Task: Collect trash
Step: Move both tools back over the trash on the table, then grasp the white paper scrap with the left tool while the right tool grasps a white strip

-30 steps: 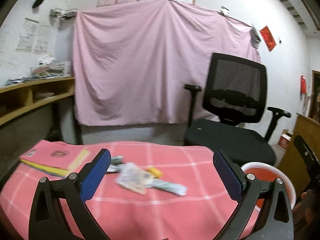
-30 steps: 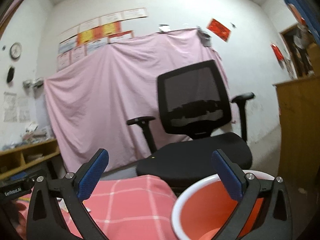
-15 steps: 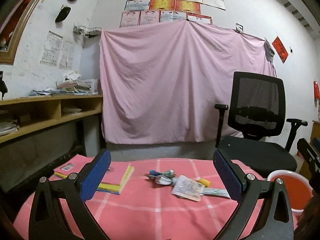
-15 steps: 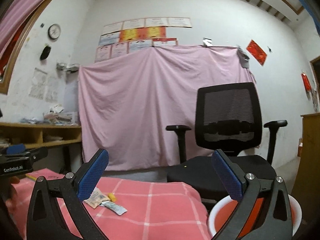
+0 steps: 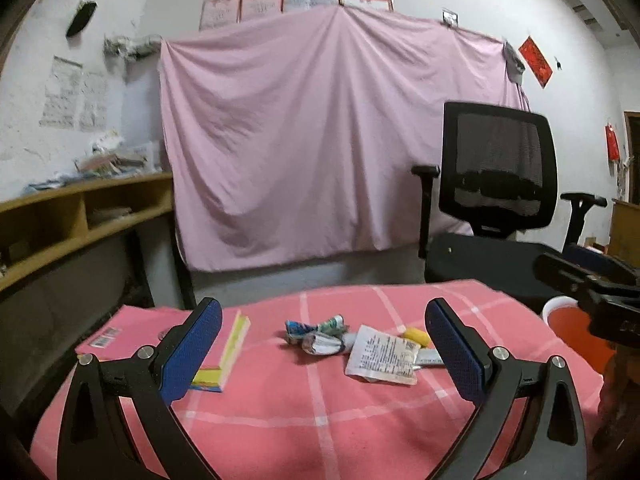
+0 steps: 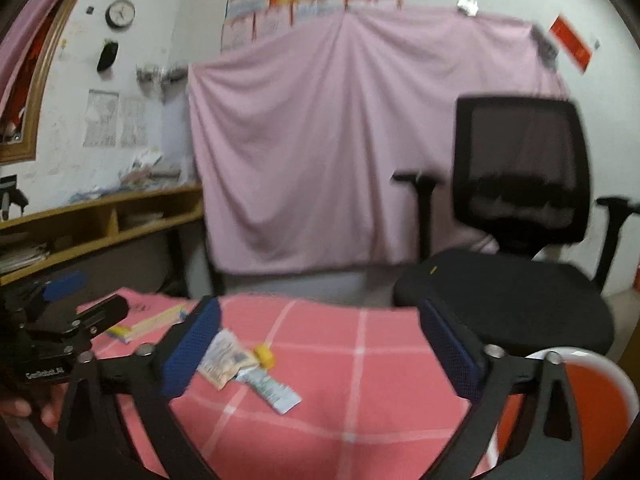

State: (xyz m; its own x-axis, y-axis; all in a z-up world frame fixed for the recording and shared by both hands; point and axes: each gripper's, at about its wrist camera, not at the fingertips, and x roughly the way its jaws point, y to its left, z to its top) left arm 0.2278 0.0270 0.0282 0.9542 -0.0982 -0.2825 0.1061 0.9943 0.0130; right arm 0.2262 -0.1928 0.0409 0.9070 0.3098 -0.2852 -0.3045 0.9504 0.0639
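Observation:
Trash lies in a loose pile on the pink checked tablecloth (image 5: 320, 400): crumpled wrappers (image 5: 318, 332), a printed paper slip (image 5: 382, 356), a small yellow piece (image 5: 414, 337) and a pale sachet (image 6: 272, 390). The slip (image 6: 224, 356) and yellow piece (image 6: 265, 354) also show in the right wrist view. My left gripper (image 5: 322, 354) is open and empty, above the near table with the pile between its fingers. My right gripper (image 6: 320, 350) is open and empty, to the right of the pile. An orange bin with a white rim (image 6: 592, 392) stands at the table's right edge.
A pink book with yellow pages (image 5: 168, 344) lies at the table's left. A black office chair (image 5: 496, 208) stands behind the table to the right, before a pink sheet (image 5: 320, 140). A wooden shelf (image 5: 80, 208) runs along the left wall.
Both grippers have swung left and tilted so the table and trash pile come into view. The right gripper has turned from the bin toward the pile. Both stay open.

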